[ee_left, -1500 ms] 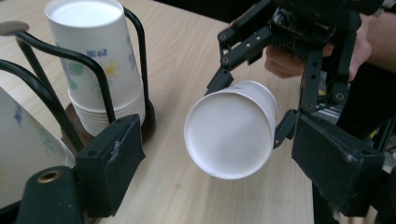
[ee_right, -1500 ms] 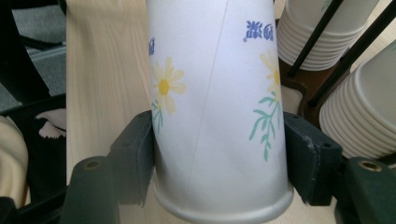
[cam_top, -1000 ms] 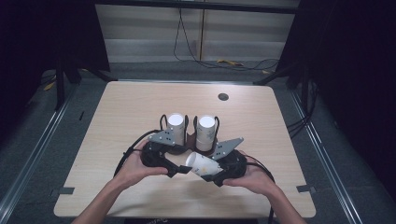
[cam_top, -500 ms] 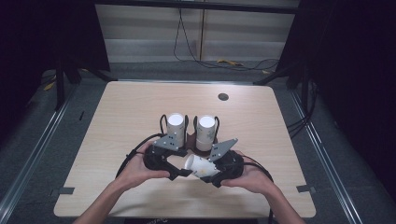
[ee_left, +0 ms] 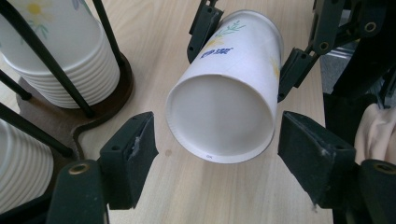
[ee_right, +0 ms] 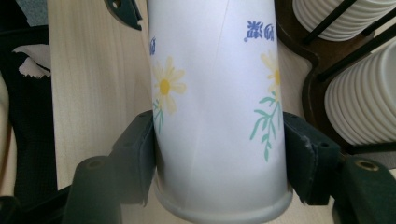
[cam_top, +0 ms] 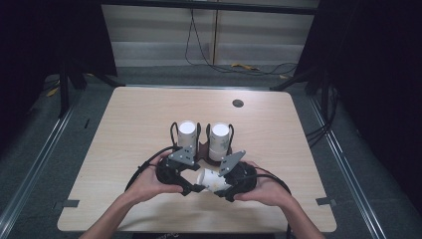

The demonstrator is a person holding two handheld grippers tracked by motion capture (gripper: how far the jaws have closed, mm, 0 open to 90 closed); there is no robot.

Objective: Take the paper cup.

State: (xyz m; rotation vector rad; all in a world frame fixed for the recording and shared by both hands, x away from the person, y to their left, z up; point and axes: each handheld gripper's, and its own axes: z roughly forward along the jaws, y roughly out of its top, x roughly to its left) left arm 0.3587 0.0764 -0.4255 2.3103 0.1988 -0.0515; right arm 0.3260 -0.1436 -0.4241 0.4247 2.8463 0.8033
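- High view: fixed above the near edge, facing forward and down over the whole bench (cam_top: 149, 114).
- Left gripper view: close, looking into the paper cup's (ee_left: 222, 116) open mouth.
- Right gripper view: closer still, along the cup's flowered side.
- All three share the cup and the cup rack (cam_top: 201, 149).

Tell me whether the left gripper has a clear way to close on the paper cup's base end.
Probably yes: the left gripper stands open, its jaws flanking the paper cup without touching; the right gripper clamps the other end.

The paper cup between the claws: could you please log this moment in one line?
right claw: shut on paper cup | left claw: open around cup's base, not touching | cup stacks: in holder
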